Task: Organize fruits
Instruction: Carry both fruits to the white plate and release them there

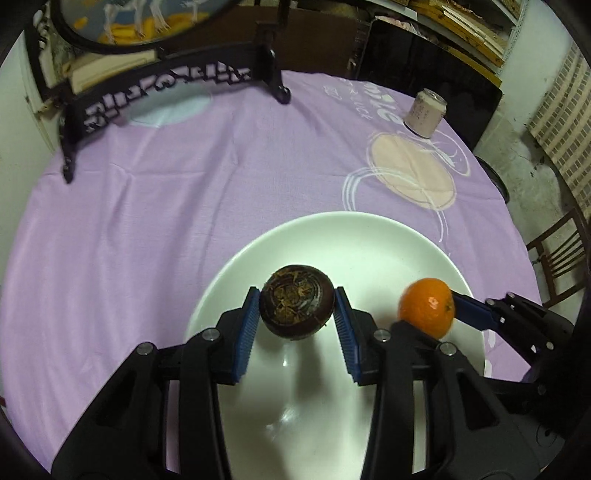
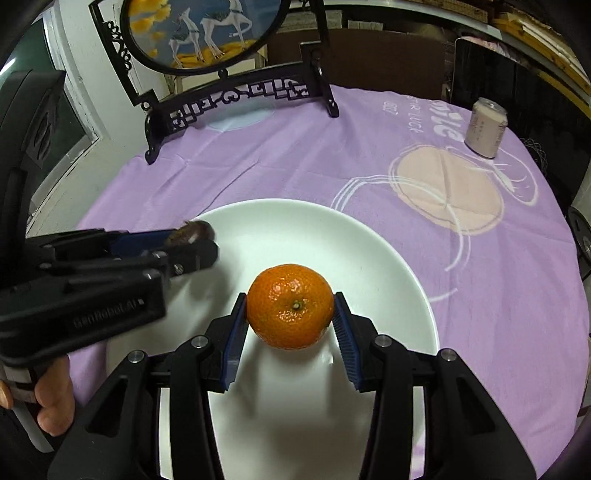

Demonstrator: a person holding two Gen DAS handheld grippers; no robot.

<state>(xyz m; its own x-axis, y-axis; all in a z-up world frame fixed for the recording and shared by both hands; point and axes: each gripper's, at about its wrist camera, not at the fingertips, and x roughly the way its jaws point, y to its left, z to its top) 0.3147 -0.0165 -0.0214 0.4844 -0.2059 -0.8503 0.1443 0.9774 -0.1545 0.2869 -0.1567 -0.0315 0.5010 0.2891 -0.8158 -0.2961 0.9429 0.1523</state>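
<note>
My left gripper (image 1: 297, 308) is shut on a dark brown round fruit (image 1: 295, 301) and holds it over the white plate (image 1: 369, 236). My right gripper (image 2: 290, 308) is shut on an orange mandarin (image 2: 290, 304) and holds it over the same plate (image 2: 295, 221). In the left wrist view the mandarin (image 1: 426, 312) and the right gripper show at the plate's right side. In the right wrist view the left gripper (image 2: 192, 240) with the dark fruit (image 2: 194, 230) shows at the plate's left side. Whether either fruit touches the plate is unclear.
The plate sits on a round table with a purple cloth (image 1: 184, 184). A black carved stand with a round picture (image 2: 207, 33) is at the far left. A pale can (image 2: 484, 127) stands at the far right. A wooden chair (image 1: 561, 251) is beyond the right edge.
</note>
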